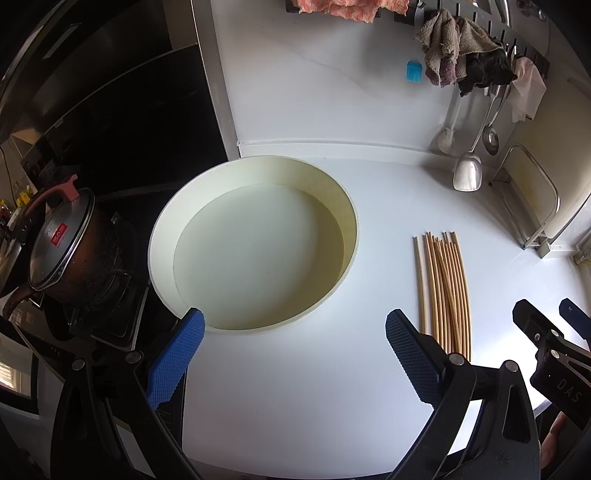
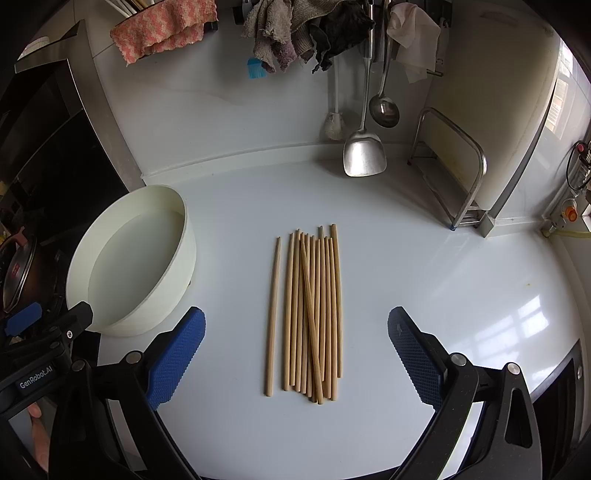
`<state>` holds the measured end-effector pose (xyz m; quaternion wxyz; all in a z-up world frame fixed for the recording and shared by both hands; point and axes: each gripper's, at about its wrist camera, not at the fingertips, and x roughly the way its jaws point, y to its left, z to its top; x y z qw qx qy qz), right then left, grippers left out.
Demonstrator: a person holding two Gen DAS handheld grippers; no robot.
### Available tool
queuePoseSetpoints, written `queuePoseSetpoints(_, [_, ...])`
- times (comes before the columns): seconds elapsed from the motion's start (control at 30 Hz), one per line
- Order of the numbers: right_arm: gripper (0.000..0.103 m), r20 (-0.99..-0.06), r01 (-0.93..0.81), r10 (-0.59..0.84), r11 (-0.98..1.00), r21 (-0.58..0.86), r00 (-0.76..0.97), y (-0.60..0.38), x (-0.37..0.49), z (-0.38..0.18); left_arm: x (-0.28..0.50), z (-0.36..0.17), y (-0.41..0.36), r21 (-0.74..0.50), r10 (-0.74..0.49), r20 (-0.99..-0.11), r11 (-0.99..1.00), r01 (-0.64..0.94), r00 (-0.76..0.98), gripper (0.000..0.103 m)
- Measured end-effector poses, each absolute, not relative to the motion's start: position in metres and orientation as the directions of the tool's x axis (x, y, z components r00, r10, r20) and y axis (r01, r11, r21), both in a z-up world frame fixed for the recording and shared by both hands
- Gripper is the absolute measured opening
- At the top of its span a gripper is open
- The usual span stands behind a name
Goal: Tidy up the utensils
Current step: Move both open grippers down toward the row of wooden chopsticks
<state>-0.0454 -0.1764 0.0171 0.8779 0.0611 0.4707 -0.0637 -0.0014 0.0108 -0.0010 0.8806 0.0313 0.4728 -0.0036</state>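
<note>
Several wooden chopsticks lie side by side on the white counter, one a little apart on the left. They also show in the left wrist view. A round cream basin stands empty to their left, also in the right wrist view. My left gripper is open and empty, hovering at the basin's near rim. My right gripper is open and empty, hovering over the near ends of the chopsticks. Its tip also shows in the left wrist view.
A dark pot with a lid sits on the stove at the left. A steel spatula, a ladle, a brush and several cloths hang on the back wall. A metal rack stands at the right.
</note>
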Motion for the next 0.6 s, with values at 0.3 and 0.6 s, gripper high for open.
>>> queuePoseSetpoints(0.3, [0.095,-0.837,0.176,-0.047,0.983,0.059,0.545,-0.182,-0.05,0.013,-0.002,-0.002,0.008,0.055,0.019,-0.834,0.997,0.05,0.552,0.097])
queuePoseSetpoints(0.6, [0.095,-0.843,0.202,-0.064,0.978,0.054,0.534,-0.212,-0.061,0.002,-0.004,-0.019,-0.027,0.065,0.002,-0.857,0.992,0.104,0.516,0.097])
